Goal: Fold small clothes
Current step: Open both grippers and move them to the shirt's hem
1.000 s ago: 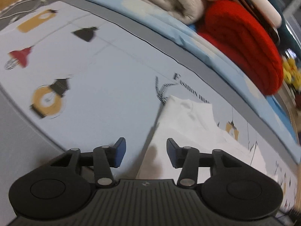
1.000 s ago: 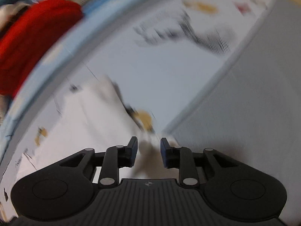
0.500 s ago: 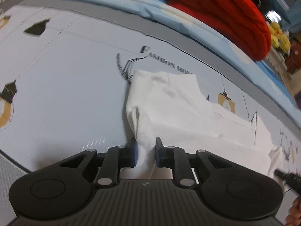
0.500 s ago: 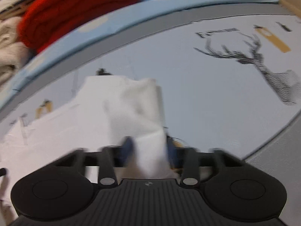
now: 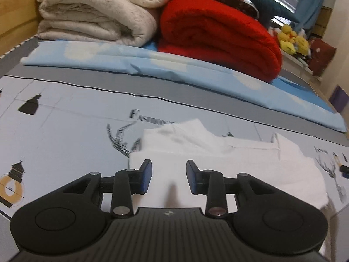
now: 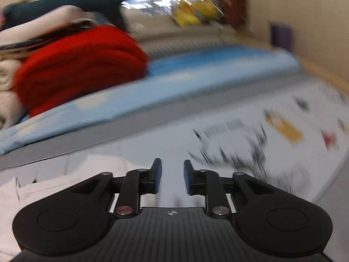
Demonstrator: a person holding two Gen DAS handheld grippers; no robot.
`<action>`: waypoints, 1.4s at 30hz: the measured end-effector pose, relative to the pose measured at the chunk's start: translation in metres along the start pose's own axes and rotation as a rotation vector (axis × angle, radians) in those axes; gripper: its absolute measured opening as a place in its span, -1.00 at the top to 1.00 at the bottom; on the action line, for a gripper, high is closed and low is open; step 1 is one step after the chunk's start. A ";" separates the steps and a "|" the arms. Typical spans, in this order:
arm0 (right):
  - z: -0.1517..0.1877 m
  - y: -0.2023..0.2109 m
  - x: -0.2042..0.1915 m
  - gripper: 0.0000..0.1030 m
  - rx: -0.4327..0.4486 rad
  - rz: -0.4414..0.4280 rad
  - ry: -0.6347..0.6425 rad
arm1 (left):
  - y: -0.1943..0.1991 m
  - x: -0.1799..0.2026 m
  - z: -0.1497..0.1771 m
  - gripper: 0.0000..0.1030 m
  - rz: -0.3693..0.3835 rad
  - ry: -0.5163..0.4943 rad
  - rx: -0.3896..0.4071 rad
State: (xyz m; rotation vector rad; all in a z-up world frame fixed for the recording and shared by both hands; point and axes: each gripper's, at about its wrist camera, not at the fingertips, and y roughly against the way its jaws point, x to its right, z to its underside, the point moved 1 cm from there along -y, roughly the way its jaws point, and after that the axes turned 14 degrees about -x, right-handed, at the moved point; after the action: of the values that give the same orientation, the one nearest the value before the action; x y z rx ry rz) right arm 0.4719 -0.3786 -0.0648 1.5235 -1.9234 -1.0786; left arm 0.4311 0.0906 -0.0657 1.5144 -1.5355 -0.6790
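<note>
The right wrist view is blurring the bed sheet [image 6: 218, 113] print, and the white garment [image 6: 54, 187] is showing only at its lower left. The left view is showing the garment [image 5: 218, 163] lying folded on the bed. Both the left claw [image 5: 169, 175] and right claw [image 6: 170, 174] are opening, released, gripping nothing.

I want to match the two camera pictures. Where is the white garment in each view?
Left wrist: the white garment lies at centre and right, just beyond the fingertips.
Right wrist: it lies at lower left, beside the gripper body.
Shared landmark: the red blanket behind it.
</note>
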 end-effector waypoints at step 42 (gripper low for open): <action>0.207 0.254 0.069 0.06 0.017 -0.112 0.145 | 0.202 -0.039 0.269 0.53 0.014 0.111 -0.163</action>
State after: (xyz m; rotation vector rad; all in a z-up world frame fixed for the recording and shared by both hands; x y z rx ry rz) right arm 0.1457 -0.3633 0.0086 1.6877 -1.7722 -0.9706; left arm 0.0948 0.1038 -0.0334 1.3947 -1.3724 -0.6839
